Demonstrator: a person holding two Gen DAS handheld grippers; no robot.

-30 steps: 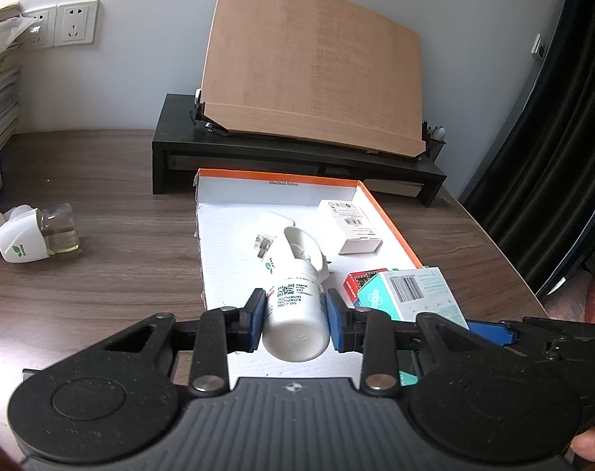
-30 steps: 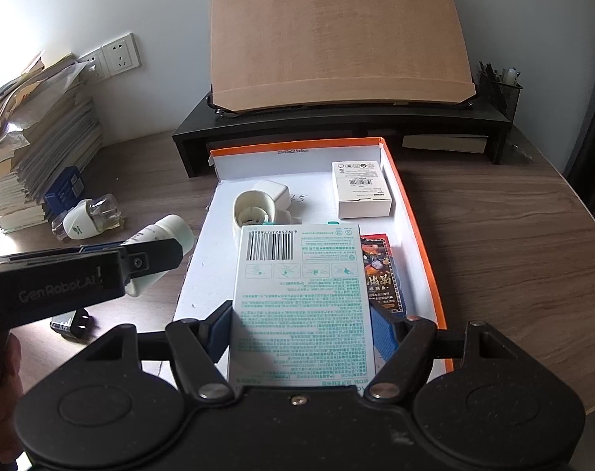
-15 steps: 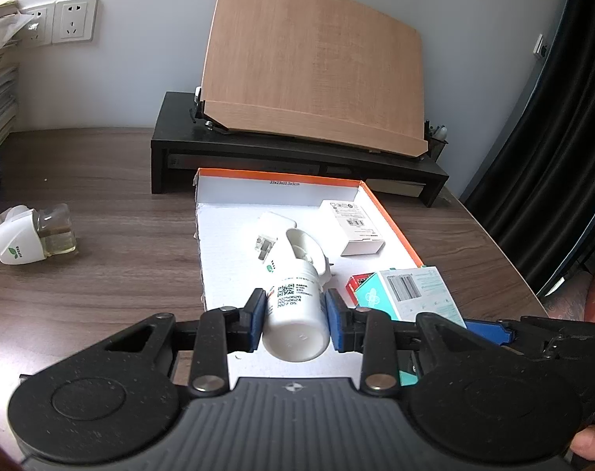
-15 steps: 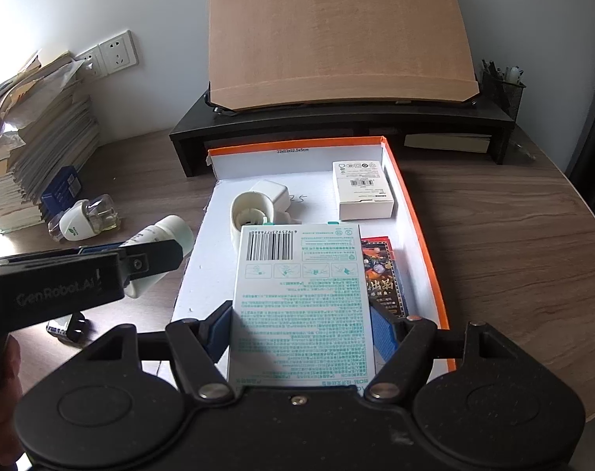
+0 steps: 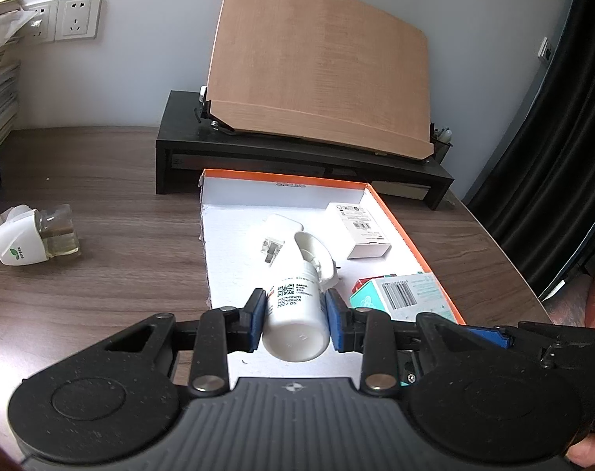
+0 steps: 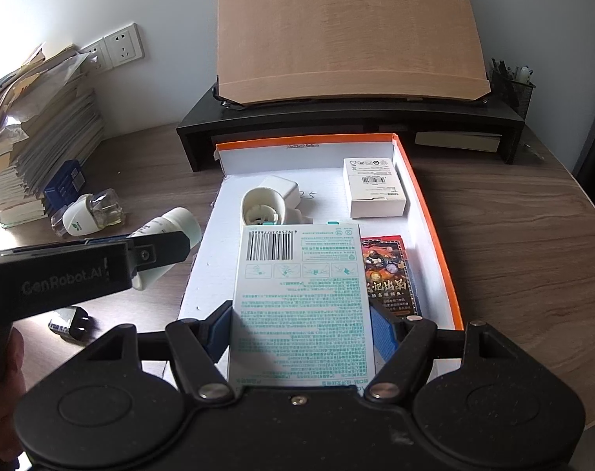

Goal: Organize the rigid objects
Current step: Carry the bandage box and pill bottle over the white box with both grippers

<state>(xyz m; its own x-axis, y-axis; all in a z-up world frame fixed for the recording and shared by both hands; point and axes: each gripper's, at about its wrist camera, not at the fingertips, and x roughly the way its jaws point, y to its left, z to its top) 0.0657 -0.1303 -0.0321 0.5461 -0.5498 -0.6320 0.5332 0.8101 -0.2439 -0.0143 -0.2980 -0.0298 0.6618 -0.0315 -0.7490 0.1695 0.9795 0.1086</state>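
Far off to the left of the left gripper (image 5: 296,320), a plug-in vaporizer (image 5: 34,235) with a white cap and a clear bottle lies on its side on the wooden desk (image 5: 113,243). The left gripper itself pinches a white bottle (image 5: 295,314) between its blue pads, base toward the camera and neck pointing away, held above the near left part of the orange-rimmed box (image 5: 409,235). Just beyond the bottle's far end, on the box's white floor, lies a white charger plug (image 5: 275,235). Ahead and to the right of the gripper a small white carton (image 5: 362,229) rests near the box's right wall.

To the right of the left gripper, the right gripper (image 6: 301,322) clamps a flat teal-printed box (image 6: 303,298) by its two long edges, barcode side up, over the near half of the orange-rimmed box. Directly ahead of that held box a white round adapter (image 6: 264,206) lies on the floor of the box. Just right of the held box, a red and dark card pack (image 6: 389,274) lies flat and is partly hidden under the right finger. Beyond everything, a black riser (image 6: 352,117) carries a tilted wooden board (image 6: 348,27).
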